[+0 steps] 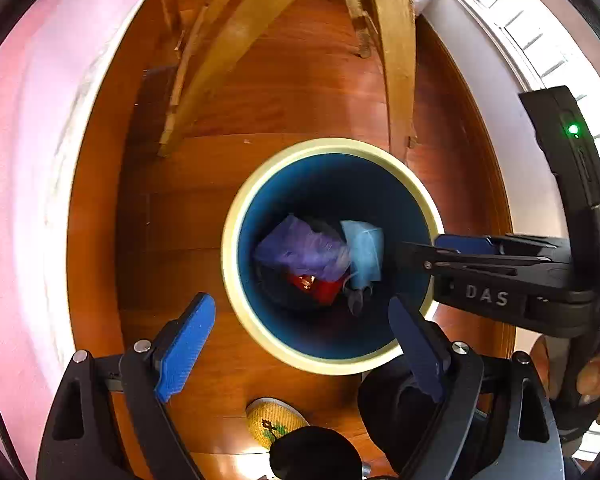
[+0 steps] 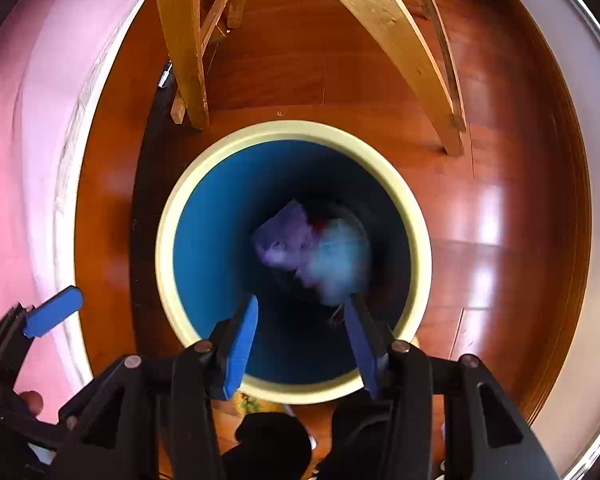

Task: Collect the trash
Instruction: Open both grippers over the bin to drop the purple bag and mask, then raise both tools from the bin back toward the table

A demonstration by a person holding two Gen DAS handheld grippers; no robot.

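Below both spread, empty tongs, purple and blue trash inside the bin.

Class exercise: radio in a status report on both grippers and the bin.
Left gripper open, empty. Right gripper open, empty, above bin. Purple and light-blue trash inside. Nothing blocking.
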